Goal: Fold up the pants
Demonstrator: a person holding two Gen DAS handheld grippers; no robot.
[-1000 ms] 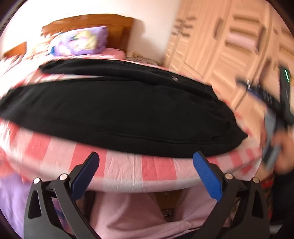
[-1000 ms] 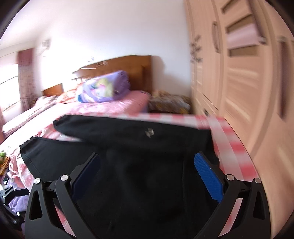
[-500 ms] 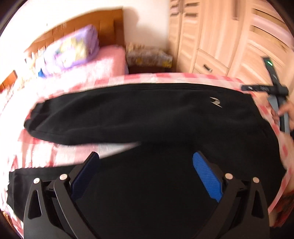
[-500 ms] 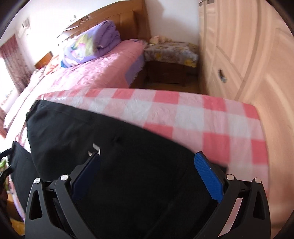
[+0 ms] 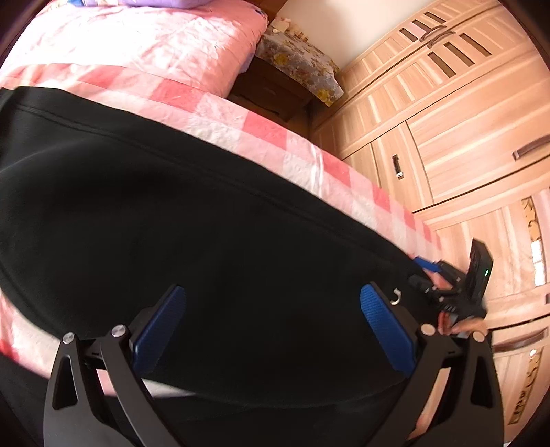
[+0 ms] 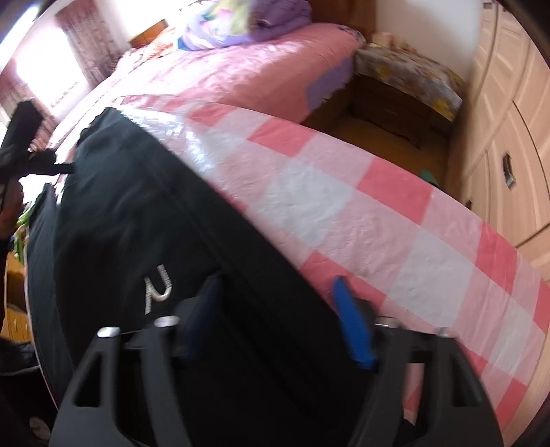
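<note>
Black pants (image 5: 192, 220) lie spread on a pink-and-white checked cloth (image 5: 261, 137). My left gripper (image 5: 271, 316) is open, its blue pads wide apart, low over the middle of the pants. My right gripper (image 6: 275, 302) sits at the waist edge of the pants (image 6: 113, 220), beside a small white logo (image 6: 156, 289). Its jaws are partly closed with black fabric between them. The right gripper also shows in the left wrist view (image 5: 426, 271) at the far right edge of the pants.
A pink bed (image 5: 137, 44) lies behind the cloth, with a purple bundle (image 6: 240, 20) on it. A dark nightstand (image 5: 275, 93) with a floral cover stands beside it. Light wooden wardrobes (image 5: 464, 137) fill the right side.
Both grippers dropped lower and closer to the pants. The right gripper's jaws narrowed from wide open and now straddle the waist edge. The left gripper stayed open.
</note>
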